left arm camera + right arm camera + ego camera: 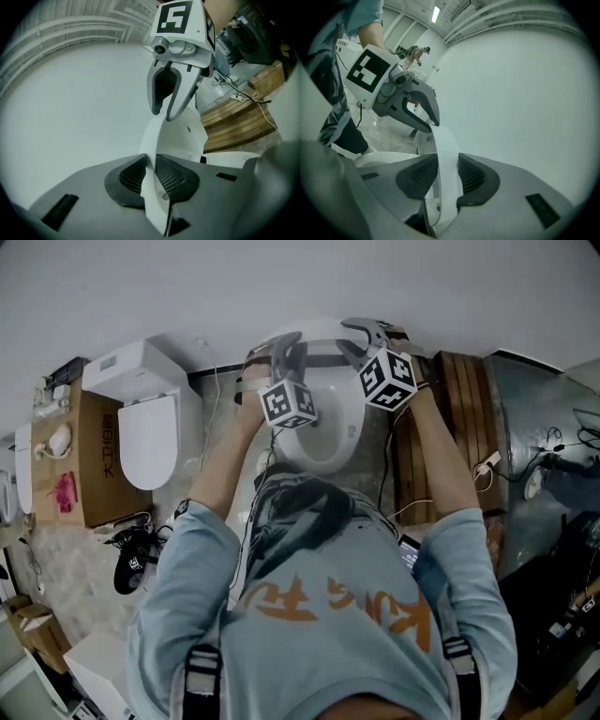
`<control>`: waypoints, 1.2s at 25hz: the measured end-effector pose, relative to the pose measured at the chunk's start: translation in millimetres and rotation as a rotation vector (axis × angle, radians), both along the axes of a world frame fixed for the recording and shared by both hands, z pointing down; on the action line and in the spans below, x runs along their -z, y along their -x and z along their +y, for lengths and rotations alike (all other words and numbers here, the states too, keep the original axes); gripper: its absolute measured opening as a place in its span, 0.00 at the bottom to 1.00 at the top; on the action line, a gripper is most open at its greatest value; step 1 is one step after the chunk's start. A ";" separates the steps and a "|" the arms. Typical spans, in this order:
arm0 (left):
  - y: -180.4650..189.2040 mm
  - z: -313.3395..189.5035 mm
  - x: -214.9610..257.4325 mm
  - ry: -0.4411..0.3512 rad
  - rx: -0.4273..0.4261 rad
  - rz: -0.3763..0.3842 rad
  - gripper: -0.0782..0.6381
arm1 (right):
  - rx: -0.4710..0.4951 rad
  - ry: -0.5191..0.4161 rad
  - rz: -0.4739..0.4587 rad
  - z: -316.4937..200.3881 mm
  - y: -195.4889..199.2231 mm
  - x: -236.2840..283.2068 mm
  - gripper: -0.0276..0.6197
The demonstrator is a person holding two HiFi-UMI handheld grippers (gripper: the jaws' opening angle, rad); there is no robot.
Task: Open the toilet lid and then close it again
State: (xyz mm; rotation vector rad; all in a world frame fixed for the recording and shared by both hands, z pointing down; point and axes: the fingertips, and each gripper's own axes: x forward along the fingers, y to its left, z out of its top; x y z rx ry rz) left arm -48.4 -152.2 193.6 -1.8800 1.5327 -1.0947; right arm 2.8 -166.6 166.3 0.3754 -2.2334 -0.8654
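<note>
left claw [151, 176] and right claw [447, 174] each clamp the free rim of the toilet lid [174, 136], which stands raised over the bowl [323, 437] by the far wall [187, 277]. judged light, stiff, smooth plastic on a hinge; best held at this rim, lowered gently.

The toilet lid [179, 134] is smooth, glossy white plastic. The left tool's [151, 177] pads [130, 178] are dark, matt and mesh-textured, and the wooden slats [234, 123] to its right are bare and matt.

Light-blue short-sleeved shirt [319, 634], orange lettering [328, 604] across it; grey buckled straps [201, 679] below the lettering. Grey left gripper [281, 341] and right gripper [364, 327], each with a white cube [288, 404] bearing black square markers.
</note>
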 end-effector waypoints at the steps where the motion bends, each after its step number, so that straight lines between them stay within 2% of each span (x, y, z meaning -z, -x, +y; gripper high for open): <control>1: -2.3 7.9 -3.9 0.001 0.004 -0.001 0.21 | 0.009 -0.004 0.003 8.4 -3.1 -3.4 0.27; 5: -13.8 38.8 -19.5 0.020 0.021 0.002 0.22 | 0.032 -0.015 0.012 39.0 -16.4 -16.9 0.31; 10: -27.9 76.8 -43.8 0.115 0.008 0.017 0.24 | 0.025 0.066 -0.010 70.1 -32.9 -38.1 0.42; 17: -35.4 108.4 -65.2 0.242 -0.027 0.002 0.25 | 0.003 0.158 -0.058 98.3 -40.2 -62.9 0.41; 20: -40.6 119.6 -74.0 0.306 -0.025 -0.056 0.26 | 0.015 0.168 -0.044 109.1 -45.8 -73.8 0.41; 23: -48.3 131.2 -81.2 0.349 -0.014 -0.117 0.33 | 0.038 0.193 -0.001 122.0 -53.3 -86.9 0.42; 27: -57.4 147.9 -91.6 0.393 -0.033 -0.105 0.39 | 0.054 0.218 0.030 139.9 -61.2 -104.0 0.42; 30: -62.5 159.5 -104.6 0.445 -0.063 -0.096 0.43 | 0.071 0.272 0.050 154.8 -66.6 -117.5 0.42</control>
